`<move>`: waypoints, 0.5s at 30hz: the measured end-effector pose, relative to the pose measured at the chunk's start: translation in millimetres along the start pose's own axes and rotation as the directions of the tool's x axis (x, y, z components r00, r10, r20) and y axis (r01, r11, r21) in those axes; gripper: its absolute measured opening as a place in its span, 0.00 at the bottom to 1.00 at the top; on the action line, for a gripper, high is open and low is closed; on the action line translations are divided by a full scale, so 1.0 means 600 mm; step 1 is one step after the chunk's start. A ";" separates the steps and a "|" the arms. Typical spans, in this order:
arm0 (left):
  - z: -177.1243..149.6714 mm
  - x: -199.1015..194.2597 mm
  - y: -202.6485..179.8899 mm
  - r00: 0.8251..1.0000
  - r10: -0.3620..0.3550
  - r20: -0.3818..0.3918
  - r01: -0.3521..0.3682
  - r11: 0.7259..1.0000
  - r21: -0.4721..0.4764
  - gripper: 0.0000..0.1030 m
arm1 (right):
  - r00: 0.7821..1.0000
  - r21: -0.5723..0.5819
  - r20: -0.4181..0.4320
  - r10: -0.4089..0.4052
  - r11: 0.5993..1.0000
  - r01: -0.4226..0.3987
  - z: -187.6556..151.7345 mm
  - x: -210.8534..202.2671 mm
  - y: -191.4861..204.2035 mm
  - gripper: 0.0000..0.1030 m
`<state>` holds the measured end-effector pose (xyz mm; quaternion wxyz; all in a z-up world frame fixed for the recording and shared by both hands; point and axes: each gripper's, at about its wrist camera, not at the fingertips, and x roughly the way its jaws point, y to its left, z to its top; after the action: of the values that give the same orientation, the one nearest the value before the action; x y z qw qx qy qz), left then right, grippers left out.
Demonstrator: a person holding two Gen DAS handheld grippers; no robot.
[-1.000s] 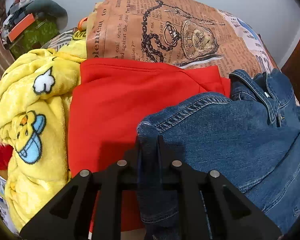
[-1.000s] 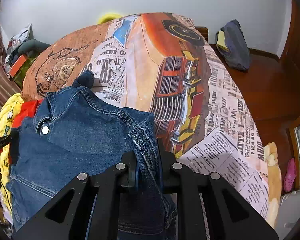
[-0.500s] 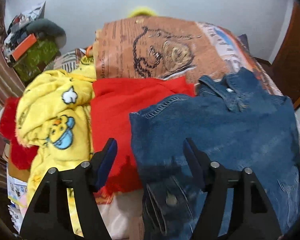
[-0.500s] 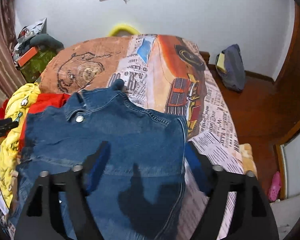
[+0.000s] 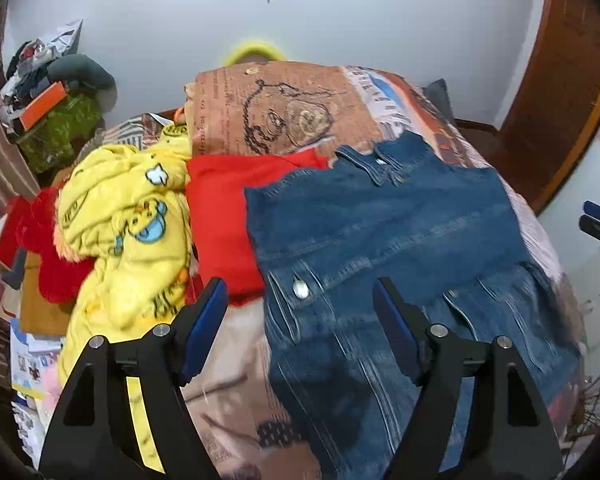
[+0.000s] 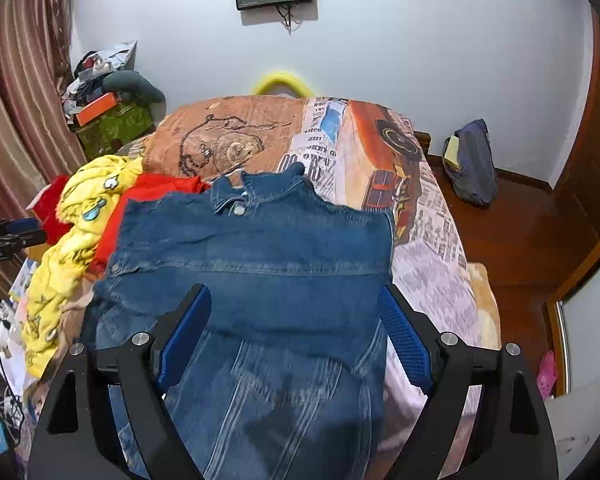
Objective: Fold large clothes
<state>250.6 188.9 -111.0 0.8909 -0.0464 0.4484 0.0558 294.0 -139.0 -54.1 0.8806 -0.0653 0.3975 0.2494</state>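
Denim jacket [image 6: 260, 252] lies spread on the bed [image 6: 432, 240], collar toward the far wall, its left edge overlapping a red garment [image 5: 220, 216] next to a yellow blanket [image 5: 128, 220]. Left hand-held gripper [image 5: 300, 300] & right hand-held gripper [image 6: 294, 320] both hang above it, jaws just opened wide, nothing gripped.

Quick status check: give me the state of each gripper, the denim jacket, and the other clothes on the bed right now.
left gripper: open, nothing between its pads, jaws have just been opening.
right gripper: open, holding nothing, jaws have just been opening.
denim jacket: released, lying on the bed, collar at the far end, sleeves not showing.
red garment: lying flat, partly under the jacket.
yellow fleece: crumpled, unfolded.
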 end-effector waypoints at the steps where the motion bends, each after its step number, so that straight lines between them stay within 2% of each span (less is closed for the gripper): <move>1: -0.012 -0.007 0.000 1.000 -0.011 -0.005 0.011 1.000 0.003 0.75 | 1.000 0.002 -0.002 0.002 1.000 -0.002 -0.010 -0.007 0.001 0.81; 5: -0.064 -0.020 0.001 0.999 -0.038 -0.029 0.038 0.999 0.010 0.79 | 1.000 0.006 -0.018 -0.008 1.000 0.008 -0.047 -0.024 -0.002 0.81; 9: -0.119 -0.003 0.007 0.992 -0.073 -0.099 0.072 0.997 -0.015 0.79 | 0.996 -0.003 -0.069 -0.048 0.999 0.048 -0.086 -0.029 -0.007 0.81; 15: -0.215 0.064 0.022 0.961 -0.142 -0.236 0.115 0.985 -0.125 0.79 | 0.987 0.064 -0.149 -0.061 0.995 0.071 -0.154 -0.024 -0.036 0.81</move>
<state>168.8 187.2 -219.1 0.8267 -0.1312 0.5469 0.0162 234.7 -192.2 -107.6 0.8585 -0.0662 0.4673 0.2007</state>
